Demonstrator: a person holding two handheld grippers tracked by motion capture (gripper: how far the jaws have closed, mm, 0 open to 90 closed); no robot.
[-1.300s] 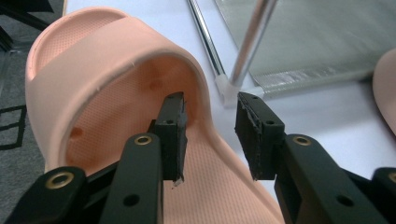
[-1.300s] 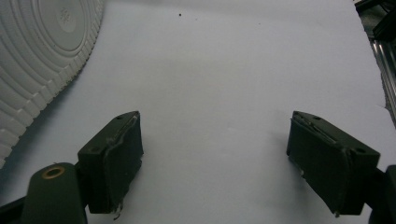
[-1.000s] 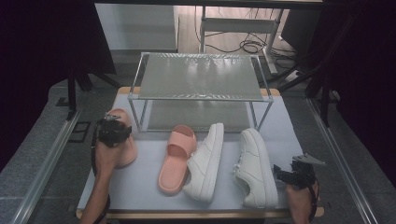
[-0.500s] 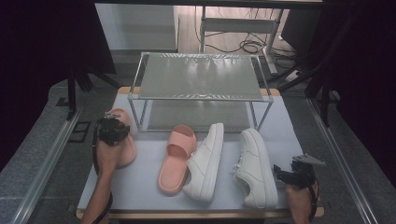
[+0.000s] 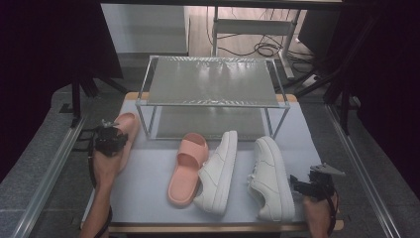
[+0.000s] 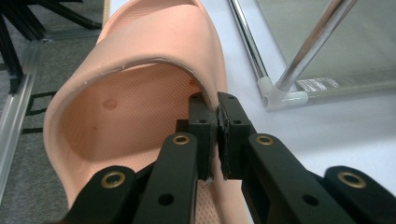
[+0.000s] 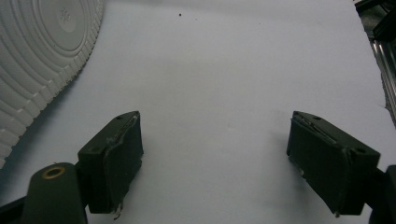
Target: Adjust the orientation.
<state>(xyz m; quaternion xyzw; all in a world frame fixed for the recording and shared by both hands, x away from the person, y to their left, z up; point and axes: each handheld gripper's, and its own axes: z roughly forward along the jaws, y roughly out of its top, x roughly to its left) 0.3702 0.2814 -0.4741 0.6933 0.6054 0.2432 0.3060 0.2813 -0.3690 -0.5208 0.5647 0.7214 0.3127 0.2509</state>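
Jaws of the left gripper (image 6: 212, 135) have just been closing, now clamped on the slipper (image 6: 140, 107) strap (rack's (image 5: 213, 82) 8 o'clock). Nothing is racked yet; right gripper (image 7: 215, 158) is held apart.

**Lab recording bay, not a home**

White-topped table (image 5: 148, 193) fenced by aluminium rails (image 5: 47, 173) and black curtains (image 5: 44, 44). Loose cables (image 5: 257, 48) on wood floor behind. Metal shoe rack (image 5: 213, 82) staged as prop. Bare, rigged, dim: a test setup.
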